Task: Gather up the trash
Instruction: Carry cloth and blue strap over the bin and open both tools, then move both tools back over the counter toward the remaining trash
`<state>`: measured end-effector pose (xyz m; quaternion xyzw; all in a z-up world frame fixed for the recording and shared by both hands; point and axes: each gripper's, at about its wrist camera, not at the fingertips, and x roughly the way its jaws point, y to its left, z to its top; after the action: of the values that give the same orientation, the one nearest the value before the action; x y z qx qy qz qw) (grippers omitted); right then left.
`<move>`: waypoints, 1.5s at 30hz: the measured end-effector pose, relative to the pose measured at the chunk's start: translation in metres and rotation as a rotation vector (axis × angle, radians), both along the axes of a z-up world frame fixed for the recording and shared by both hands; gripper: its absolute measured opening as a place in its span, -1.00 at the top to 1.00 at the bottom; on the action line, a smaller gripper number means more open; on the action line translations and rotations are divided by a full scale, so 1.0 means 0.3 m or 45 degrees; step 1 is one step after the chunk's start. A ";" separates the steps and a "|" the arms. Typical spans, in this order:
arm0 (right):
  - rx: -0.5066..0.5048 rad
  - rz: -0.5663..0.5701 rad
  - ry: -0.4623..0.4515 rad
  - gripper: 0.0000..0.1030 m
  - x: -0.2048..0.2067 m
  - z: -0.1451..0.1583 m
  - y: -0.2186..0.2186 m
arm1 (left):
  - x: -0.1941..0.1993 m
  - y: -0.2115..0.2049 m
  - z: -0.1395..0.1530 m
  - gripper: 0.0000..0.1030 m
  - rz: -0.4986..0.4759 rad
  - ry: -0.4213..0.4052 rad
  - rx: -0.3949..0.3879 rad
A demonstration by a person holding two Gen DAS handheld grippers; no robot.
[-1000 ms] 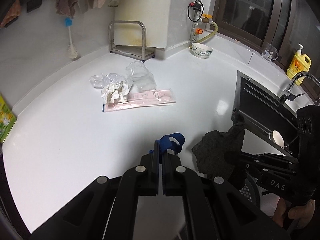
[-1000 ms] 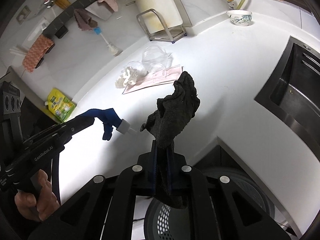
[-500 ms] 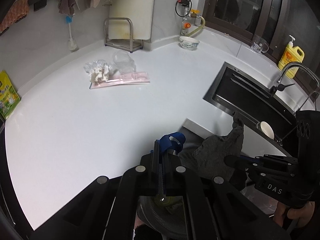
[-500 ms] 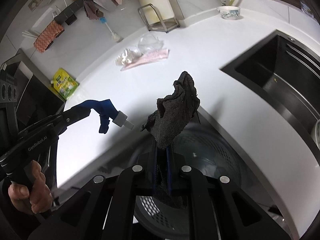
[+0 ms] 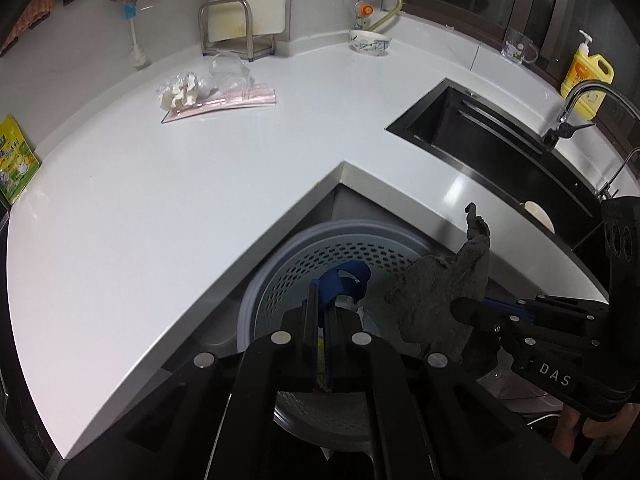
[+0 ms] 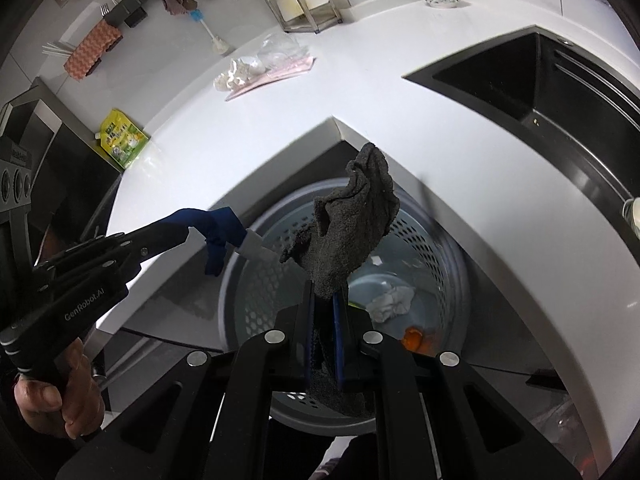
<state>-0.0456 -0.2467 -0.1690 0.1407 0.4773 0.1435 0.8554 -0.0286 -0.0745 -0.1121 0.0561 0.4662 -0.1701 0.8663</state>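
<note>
Both my hand-held grippers have swung off the surface (image 5: 168,208) over the bin (image 6: 448,256), left hand-held gripper (image 5: 322,304) clenched on blue scrap (image 5: 340,280), right hand-held gripper (image 6: 326,300) on dark rag (image 6: 352,216) just ahead; next I'd release both.

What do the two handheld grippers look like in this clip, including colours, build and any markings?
Both are matte black. The left gripper has flat linkage bars fastened with round silver bolts, thin dark fingers, a handle printed "GenRobot.AI" in white, and three round sockets on its body. The right gripper shows the same black bars and small screws, blue pad lining, three round sockets on its block, and white letters "DAS". No cables or sleeves are visible.
</note>
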 end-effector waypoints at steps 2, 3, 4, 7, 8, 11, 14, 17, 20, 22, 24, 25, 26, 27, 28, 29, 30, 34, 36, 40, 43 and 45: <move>-0.007 0.006 0.008 0.85 -0.002 -0.014 0.002 | -0.004 -0.009 -0.018 0.95 0.004 0.013 0.010; -0.009 0.007 0.012 0.84 -0.002 -0.021 0.003 | -0.006 -0.012 -0.028 0.95 0.005 0.019 0.015; -0.011 0.008 0.015 0.84 -0.002 -0.025 0.005 | -0.007 -0.018 -0.037 0.95 0.006 0.025 0.021; -0.019 0.013 0.041 0.84 0.007 -0.055 0.012 | -0.002 -0.033 -0.076 0.94 0.008 0.059 0.035; -0.017 0.014 0.050 0.84 0.010 -0.065 0.013 | -0.001 -0.038 -0.088 0.94 0.009 0.070 0.038; -0.019 0.021 0.068 0.84 0.021 -0.090 0.018 | 0.003 -0.049 -0.121 0.94 0.006 0.091 0.049; -0.022 0.026 0.088 0.85 0.033 -0.112 0.031 | 0.009 -0.054 -0.153 0.94 0.009 0.109 0.064; -0.024 0.026 0.110 0.85 0.039 -0.136 0.033 | 0.012 -0.055 -0.179 0.94 0.019 0.129 0.081; -0.021 0.023 0.124 0.84 0.035 -0.152 0.026 | 0.012 -0.053 -0.189 0.88 0.028 0.141 0.087; -0.018 0.018 0.132 0.84 0.034 -0.161 0.020 | 0.015 -0.051 -0.193 0.87 0.031 0.148 0.093; -0.014 0.013 0.141 0.84 0.033 -0.167 0.012 | 0.017 -0.047 -0.199 0.86 0.041 0.161 0.103; -0.012 0.011 0.147 0.84 0.033 -0.170 0.010 | 0.018 -0.044 -0.201 0.86 0.045 0.167 0.106; -0.012 0.010 0.154 0.84 0.033 -0.172 0.008 | 0.020 -0.041 -0.203 0.83 0.048 0.170 0.109; -0.014 0.007 0.162 0.84 0.035 -0.173 0.007 | 0.019 -0.038 -0.205 0.80 0.054 0.172 0.114; -0.017 0.003 0.169 0.80 0.042 -0.176 0.006 | 0.019 -0.036 -0.205 0.71 0.057 0.173 0.118; -0.011 -0.005 0.174 0.73 0.042 -0.176 0.001 | 0.017 -0.033 -0.204 0.53 0.063 0.172 0.123; -0.004 -0.012 0.177 0.50 0.042 -0.178 -0.005 | 0.018 -0.029 -0.201 0.40 0.070 0.167 0.126; 0.004 -0.039 0.153 0.26 0.035 -0.163 -0.024 | 0.011 0.001 -0.173 -0.31 0.106 0.115 0.113; 0.006 -0.041 0.147 0.26 0.034 -0.156 -0.031 | 0.015 0.009 -0.167 -0.31 0.115 0.115 0.125; 0.012 -0.042 0.135 0.22 0.031 -0.141 -0.041 | 0.016 0.022 -0.155 -0.31 0.134 0.116 0.127; 0.019 -0.039 0.131 0.18 0.028 -0.133 -0.045 | 0.017 0.021 -0.142 -0.31 0.138 0.109 0.126; 0.021 -0.036 0.127 0.17 0.025 -0.125 -0.047 | 0.019 0.019 -0.132 -0.31 0.138 0.103 0.125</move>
<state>-0.0380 -0.2608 -0.2066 0.1613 0.5161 0.1281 0.8314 -0.0228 -0.0689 -0.1517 0.0663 0.5111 -0.1022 0.8509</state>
